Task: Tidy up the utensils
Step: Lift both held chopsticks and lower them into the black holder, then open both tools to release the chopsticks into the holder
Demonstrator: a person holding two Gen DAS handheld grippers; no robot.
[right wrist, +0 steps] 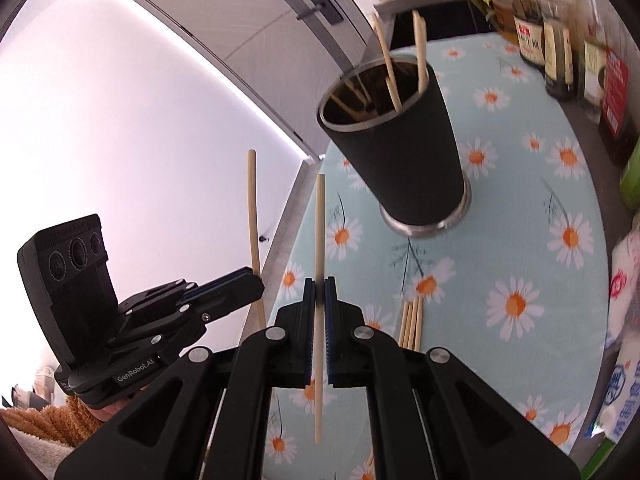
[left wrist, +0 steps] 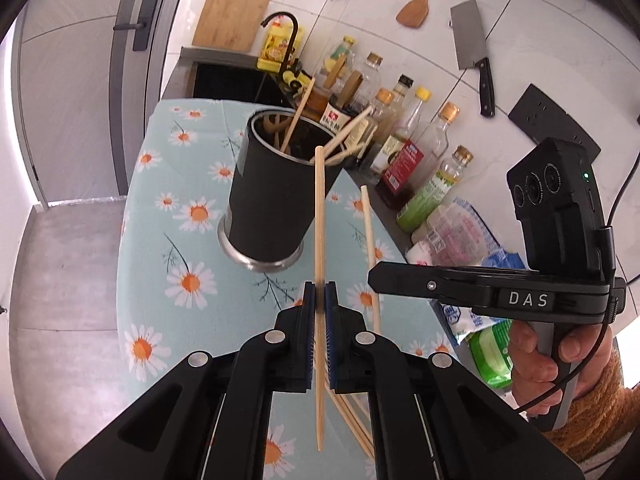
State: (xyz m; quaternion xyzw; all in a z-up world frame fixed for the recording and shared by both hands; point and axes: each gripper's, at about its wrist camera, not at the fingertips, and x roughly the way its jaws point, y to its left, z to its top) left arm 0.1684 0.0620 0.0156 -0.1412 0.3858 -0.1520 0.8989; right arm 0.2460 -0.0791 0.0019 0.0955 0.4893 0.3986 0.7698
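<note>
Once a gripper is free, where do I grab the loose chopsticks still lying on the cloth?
Take the loose chopsticks near mid-length, from above, fingers straddling one stick across its width. They lie flat, bunched side by side on the daisy cloth, so an outer stick is likely easiest.

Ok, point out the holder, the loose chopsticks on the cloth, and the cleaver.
holder (left wrist: pixel 266 200), left wrist view, black side wall
loose chopsticks (right wrist: pixel 411 320), right wrist view, bundle's upper ends
cleaver (left wrist: pixel 469 36), left wrist view, blade

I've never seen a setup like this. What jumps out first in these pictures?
Each hand-held gripper pinches a single chopstick upright: the left gripper holds one chopstick, the right gripper another chopstick. Just beyond stands a black holder cup, already bristling with chopsticks, on a daisy-print cloth. More loose chopsticks lie on the cloth nearby.
</note>
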